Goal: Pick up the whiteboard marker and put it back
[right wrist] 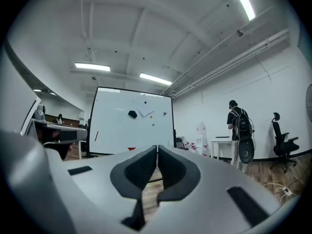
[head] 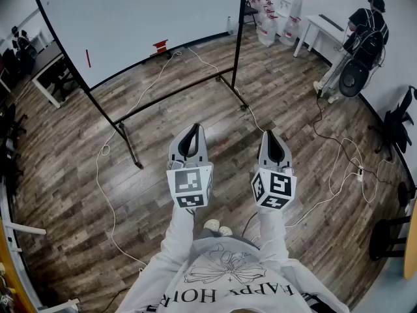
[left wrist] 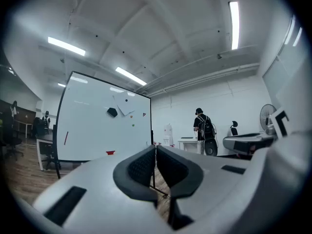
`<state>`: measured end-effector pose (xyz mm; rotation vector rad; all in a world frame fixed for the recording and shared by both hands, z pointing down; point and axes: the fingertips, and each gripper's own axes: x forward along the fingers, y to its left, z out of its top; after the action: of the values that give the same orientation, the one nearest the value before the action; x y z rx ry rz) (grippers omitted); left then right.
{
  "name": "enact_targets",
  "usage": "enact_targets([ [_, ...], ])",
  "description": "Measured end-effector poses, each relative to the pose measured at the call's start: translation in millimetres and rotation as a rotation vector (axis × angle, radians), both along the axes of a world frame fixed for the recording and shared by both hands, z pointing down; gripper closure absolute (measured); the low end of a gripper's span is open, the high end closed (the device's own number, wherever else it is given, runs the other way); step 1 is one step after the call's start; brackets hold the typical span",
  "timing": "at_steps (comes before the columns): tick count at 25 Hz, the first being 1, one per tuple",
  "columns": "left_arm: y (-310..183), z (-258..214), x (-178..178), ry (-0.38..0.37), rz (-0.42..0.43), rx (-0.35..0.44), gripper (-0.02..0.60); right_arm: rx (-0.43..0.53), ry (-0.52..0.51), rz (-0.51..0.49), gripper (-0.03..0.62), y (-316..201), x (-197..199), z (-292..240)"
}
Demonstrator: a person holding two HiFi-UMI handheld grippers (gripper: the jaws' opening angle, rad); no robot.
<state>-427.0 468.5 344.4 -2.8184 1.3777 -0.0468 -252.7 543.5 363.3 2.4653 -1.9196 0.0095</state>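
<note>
1. The left gripper [head: 193, 130] and right gripper [head: 273, 137] are both level, jaws fully together, nothing between them.
2. The whiteboard marker [head: 87, 58] looks like the thin red stick on the whiteboard [head: 130, 18], low near its left edge and well apart from both grippers.
3. In the head view it sits at about 10 o'clock from the left gripper. Its long axis runs roughly 12-to-6, slightly tilted.
4. The left gripper is nearer, so it likely takes the pick. It needs to open first, then close across the stick.
5. A red block [head: 160, 45] sits on the board's bottom edge at about 11 o'clock. It may be the holder, but I can't tell.
</note>
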Motion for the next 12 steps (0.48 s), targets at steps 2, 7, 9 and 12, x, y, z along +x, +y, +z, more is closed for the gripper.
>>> enact_targets([
  [2,-2.2,-0.2,-0.2,-0.001,0.000,-0.003,0.574,-0.003,-0.003,0.000,0.585,-2.2,-0.4,0.3],
  [7,-9.3,1.7,-2.0,0.001,-0.002,-0.006,0.574,-0.005,-0.009,0.005,0.585,-8.8,-1.5,3.9],
  [9,-14.5,2.5,-2.5,0.002,-0.004,-0.005,0.574,-0.001,-0.014,0.009,0.585,-13.5,-1.8,5.2],
  [12,-21.9,3.5,-4.0,0.004,-0.009,-0.006,0.574,0.003,-0.020,0.011,0.585,-20.4,-2.4,6.5],
])
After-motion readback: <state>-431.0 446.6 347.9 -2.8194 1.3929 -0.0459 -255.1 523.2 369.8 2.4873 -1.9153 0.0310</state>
